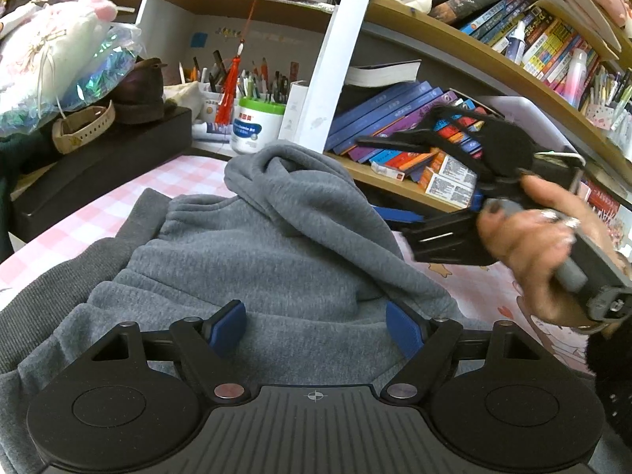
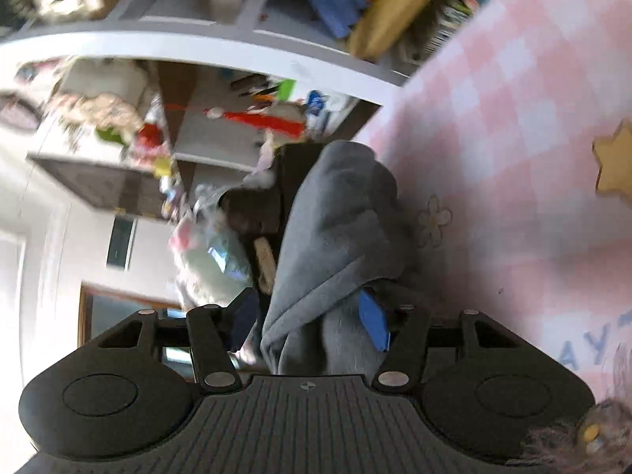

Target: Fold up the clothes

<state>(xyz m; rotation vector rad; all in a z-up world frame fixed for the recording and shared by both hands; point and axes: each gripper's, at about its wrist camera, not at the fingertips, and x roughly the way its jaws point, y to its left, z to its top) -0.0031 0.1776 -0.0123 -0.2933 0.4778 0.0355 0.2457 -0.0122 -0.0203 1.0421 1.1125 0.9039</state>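
Left gripper (image 1: 316, 326) first: its blue fingers (image 1: 231, 326) stand well apart, hovering low over the grey hoodie (image 1: 276, 245), nothing pinched between them. The hoodie spreads out just ahead of and under those fingers, bunched in soft ridges, with its hood (image 1: 284, 170) heaped up at the far end.

Over to the right gripper (image 2: 312, 320), rolled onto its side: its fingers (image 2: 373, 322) are parted too, and a fold of the hoodie (image 2: 331, 237) runs right through the gap between them. The view is blurred, so whether the pads press on the cloth is hard to tell; it looks loose. From the left wrist view, a hand (image 1: 541, 245) grips that right gripper (image 1: 395, 219) beside the hood.

Beneath it all lies a pink checked cloth (image 1: 118, 197) over the bench, with a star print (image 2: 616, 162) beyond the right fingers. Further out, a pen pot (image 1: 258, 126), a red tassel (image 1: 229, 91) and shelves of books (image 1: 395, 118).
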